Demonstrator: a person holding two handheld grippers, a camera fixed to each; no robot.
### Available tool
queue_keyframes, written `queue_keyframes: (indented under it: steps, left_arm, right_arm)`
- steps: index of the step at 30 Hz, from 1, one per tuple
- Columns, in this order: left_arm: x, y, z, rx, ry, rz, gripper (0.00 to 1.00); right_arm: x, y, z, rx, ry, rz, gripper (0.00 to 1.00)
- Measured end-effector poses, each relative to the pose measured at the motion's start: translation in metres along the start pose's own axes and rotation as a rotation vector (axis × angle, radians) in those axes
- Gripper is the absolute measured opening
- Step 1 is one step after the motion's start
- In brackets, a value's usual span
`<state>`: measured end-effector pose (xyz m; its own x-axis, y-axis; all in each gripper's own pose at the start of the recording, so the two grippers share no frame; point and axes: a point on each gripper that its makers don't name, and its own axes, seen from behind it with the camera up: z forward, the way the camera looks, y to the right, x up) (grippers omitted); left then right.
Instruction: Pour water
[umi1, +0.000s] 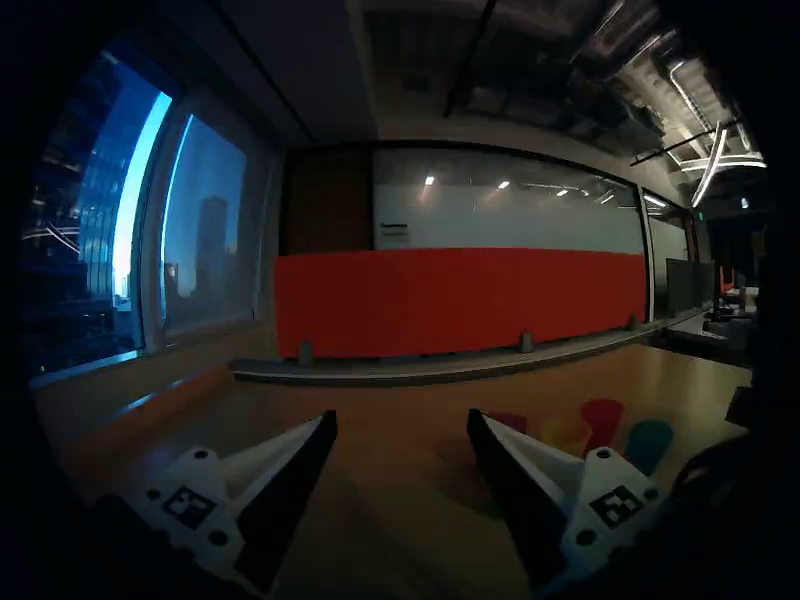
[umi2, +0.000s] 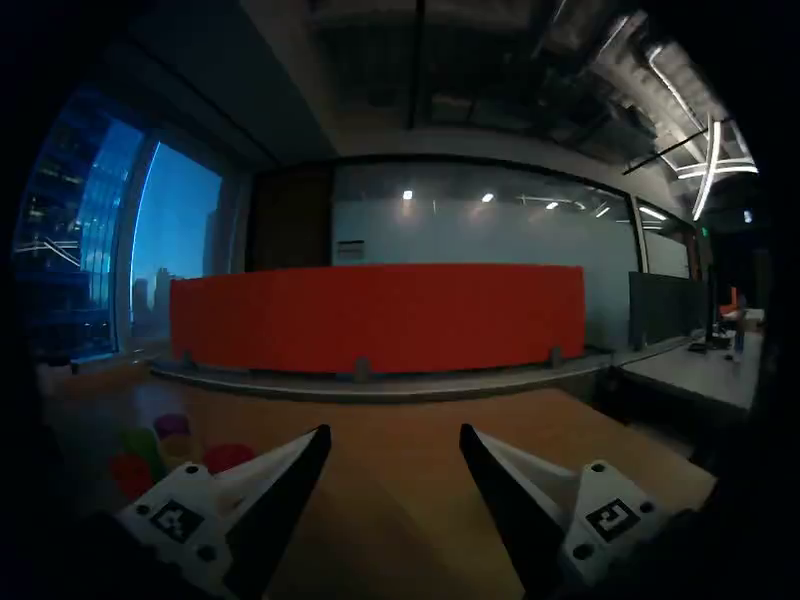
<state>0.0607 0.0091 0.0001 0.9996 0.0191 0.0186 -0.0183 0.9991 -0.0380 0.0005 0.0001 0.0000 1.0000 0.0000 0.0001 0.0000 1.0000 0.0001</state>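
Note:
In the left gripper view my left gripper (umi1: 402, 425) is open over a wooden table (umi1: 400, 420), nothing between its fingers. Just right of its right finger stand several coloured cups: a red cup (umi1: 602, 418), a teal cup (umi1: 648, 444), a yellow cup (umi1: 565, 432) and a dark red one (umi1: 508, 421) half hidden by the finger. In the right gripper view my right gripper (umi2: 393, 438) is open and holds nothing. Coloured cups sit to its left: a purple cup (umi2: 172, 425), a green cup (umi2: 140, 443), a red cup (umi2: 228, 457) and another red cup (umi2: 128, 470).
A red partition panel (umi1: 460, 300) runs along the table's far edge on a grey rail (umi1: 430, 365). Tall windows (umi1: 130, 230) line the left wall. Another desk (umi2: 700, 370) stands off to the right. The room is dim.

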Motion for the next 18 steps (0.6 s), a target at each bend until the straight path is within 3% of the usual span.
queue_keyframes:
  steps: [9, 18]
  left_arm:
    - [0.042, -0.006, 0.008, -0.022, -0.031, -0.020, 0.97]
    - [0.080, -0.014, 0.013, -0.033, -0.065, -0.002, 0.96]
  right_arm:
    - [0.045, 0.004, 0.001, 0.012, -0.008, 0.005, 1.00]
    - [0.091, 0.000, 0.000, 0.043, 0.003, 0.020, 1.00]
